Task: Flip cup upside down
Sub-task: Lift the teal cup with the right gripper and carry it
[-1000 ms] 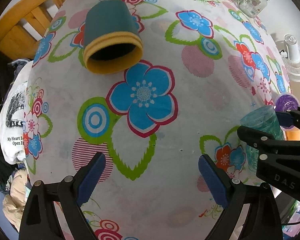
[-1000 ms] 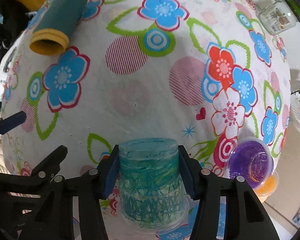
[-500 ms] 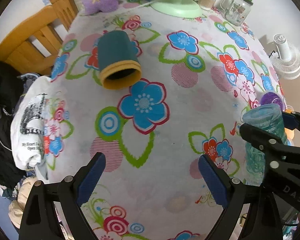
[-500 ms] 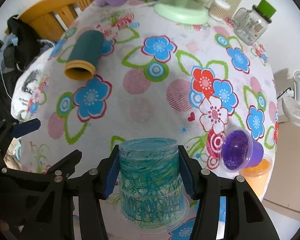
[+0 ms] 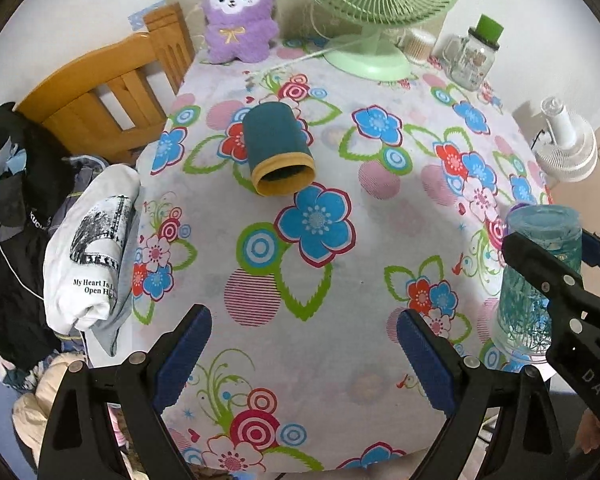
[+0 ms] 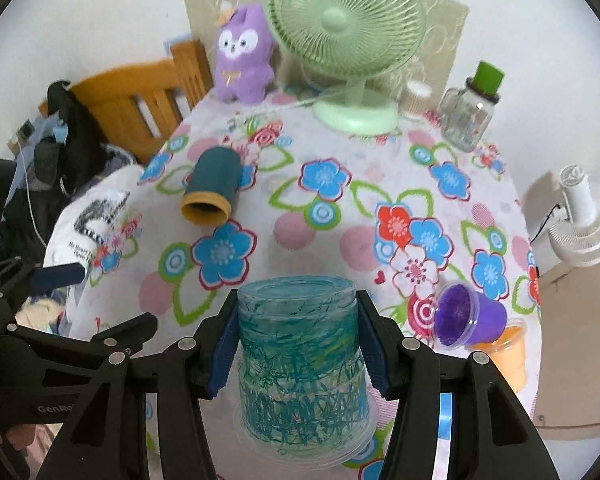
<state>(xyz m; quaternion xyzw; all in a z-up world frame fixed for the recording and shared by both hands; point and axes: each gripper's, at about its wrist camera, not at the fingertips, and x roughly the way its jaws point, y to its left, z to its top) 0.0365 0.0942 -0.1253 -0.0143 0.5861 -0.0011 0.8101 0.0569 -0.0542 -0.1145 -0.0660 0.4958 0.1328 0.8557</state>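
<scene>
A clear plastic cup with teal scribbles (image 6: 300, 364) stands upside down, rim toward the floral tablecloth, between the blue pads of my right gripper (image 6: 298, 344), which is shut on it. It also shows at the right edge of the left wrist view (image 5: 538, 280). A dark teal cup with a yellow rim (image 5: 278, 152) lies on its side in the middle of the table, mouth toward me; it shows in the right wrist view too (image 6: 212, 192). My left gripper (image 5: 304, 356) is open and empty above the near table edge.
A green fan (image 6: 348, 56), a purple plush toy (image 6: 242, 56) and a glass jar with a green lid (image 6: 470, 112) stand at the back. Purple (image 6: 468, 320) and orange (image 6: 508, 352) small cups lie at the right edge. A wooden chair (image 5: 100, 96) and clothes (image 5: 88, 248) are left.
Both grippers have pulled back and risen away from the table, so more of the room shows. The right gripper kept its hold on the scribbled cup; the left stayed open.
</scene>
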